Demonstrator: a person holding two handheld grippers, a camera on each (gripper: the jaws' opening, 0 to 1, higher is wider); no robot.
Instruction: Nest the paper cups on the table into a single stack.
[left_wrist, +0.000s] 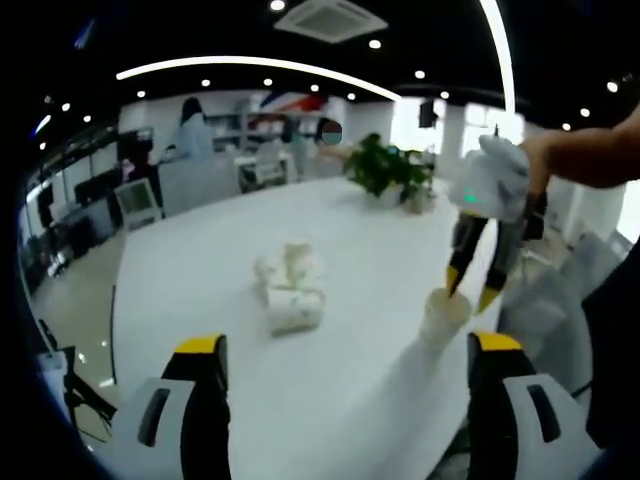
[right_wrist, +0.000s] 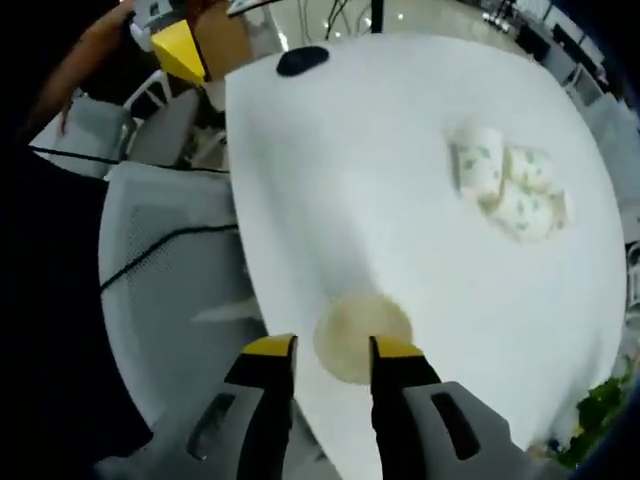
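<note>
Right gripper (right_wrist: 333, 347) pointing down, jaws straddling cup (right_wrist: 362, 335).

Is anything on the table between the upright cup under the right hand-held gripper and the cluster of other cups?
Nothing visible. In the right gripper view, bare white table separates the upright cup at the right hand-held gripper from the cluster of cups.

My left gripper (left_wrist: 345, 345) sits level, its 2 yellow-tipped jaws spread wide. My right gripper (right_wrist: 333, 347) points steeply down from my bare forearm (left_wrist: 590, 155), jaws apart and gripping nothing.
</note>
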